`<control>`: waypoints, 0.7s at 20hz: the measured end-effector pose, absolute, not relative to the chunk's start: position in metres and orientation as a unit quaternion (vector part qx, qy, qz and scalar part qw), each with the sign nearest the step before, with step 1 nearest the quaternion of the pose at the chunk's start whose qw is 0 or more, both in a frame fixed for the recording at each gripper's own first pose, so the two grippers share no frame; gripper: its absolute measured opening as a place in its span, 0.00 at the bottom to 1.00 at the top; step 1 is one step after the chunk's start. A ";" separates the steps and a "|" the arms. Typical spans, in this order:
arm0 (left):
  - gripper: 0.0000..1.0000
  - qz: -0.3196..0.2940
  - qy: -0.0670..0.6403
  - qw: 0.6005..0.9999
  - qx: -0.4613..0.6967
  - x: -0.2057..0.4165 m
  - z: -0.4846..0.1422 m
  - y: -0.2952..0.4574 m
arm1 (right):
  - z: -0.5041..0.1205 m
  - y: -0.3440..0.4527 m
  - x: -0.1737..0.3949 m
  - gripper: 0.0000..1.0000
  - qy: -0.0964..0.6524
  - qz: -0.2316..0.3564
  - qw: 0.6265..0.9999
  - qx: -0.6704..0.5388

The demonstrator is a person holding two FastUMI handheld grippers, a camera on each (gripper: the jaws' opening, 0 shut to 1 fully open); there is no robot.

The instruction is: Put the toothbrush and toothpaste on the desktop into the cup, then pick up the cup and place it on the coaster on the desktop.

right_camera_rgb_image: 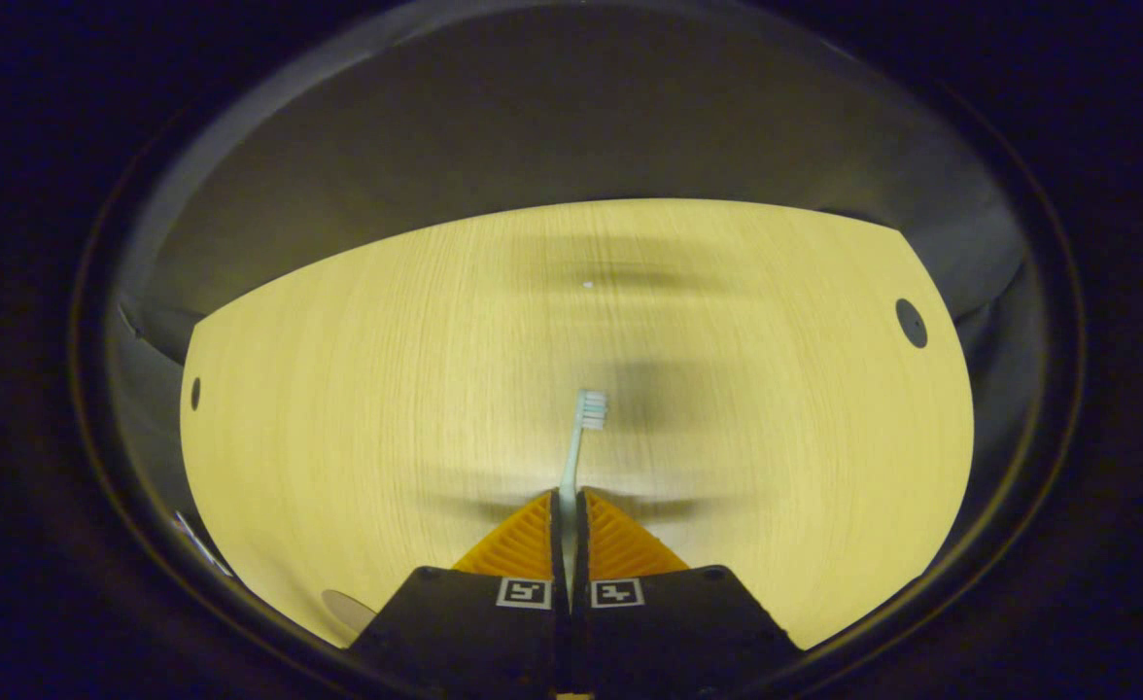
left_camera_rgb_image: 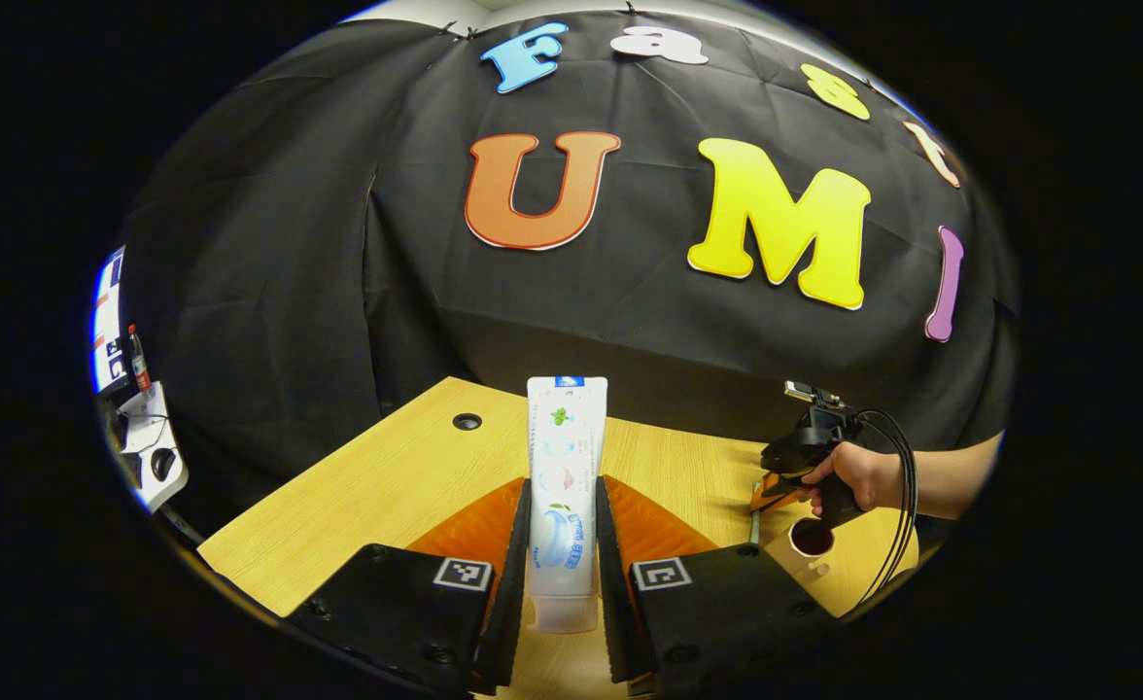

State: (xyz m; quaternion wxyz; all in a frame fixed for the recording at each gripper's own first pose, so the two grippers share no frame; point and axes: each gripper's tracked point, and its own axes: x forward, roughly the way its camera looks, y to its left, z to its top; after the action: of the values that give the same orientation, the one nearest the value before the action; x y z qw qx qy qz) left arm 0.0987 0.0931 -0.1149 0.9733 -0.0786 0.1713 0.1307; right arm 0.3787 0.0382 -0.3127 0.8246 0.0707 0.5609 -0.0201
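Left tool [left_camera_rgb_image: 564,544] clamps flat white toothpaste tube [left_camera_rgb_image: 566,486]; right tool [right_camera_rgb_image: 569,530] pinches slim toothbrush [right_camera_rgb_image: 579,437].

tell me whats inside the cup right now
In the left gripper view the cup shows a dark opening with nothing sticking out; its bottom is too dark to see. The toothpaste is clamped in the left gripper, the toothbrush in the right gripper.

Left gripper [left_camera_rgb_image: 562,515] clamped; right gripper [right_camera_rgb_image: 569,520] clamped, hand [left_camera_rgb_image: 848,476] gripping.
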 end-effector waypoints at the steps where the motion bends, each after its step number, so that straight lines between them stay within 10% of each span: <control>1: 0.39 0.131 0.172 0.973 -0.079 0.099 -0.117 0.093 | -0.311 0.037 0.377 0.00 0.563 -0.022 0.823 0.075; 14: 0.38 0.086 0.163 0.981 -0.059 0.102 -0.110 0.060 | -0.186 0.040 0.370 0.00 0.421 0.042 0.885 0.195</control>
State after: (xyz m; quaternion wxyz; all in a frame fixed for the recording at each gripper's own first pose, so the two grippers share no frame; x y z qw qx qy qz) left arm 0.1015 0.0601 -0.1098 0.9811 -0.0594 0.1627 0.0858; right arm 0.3702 0.0403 -0.1859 0.8849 0.1949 0.4210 0.0424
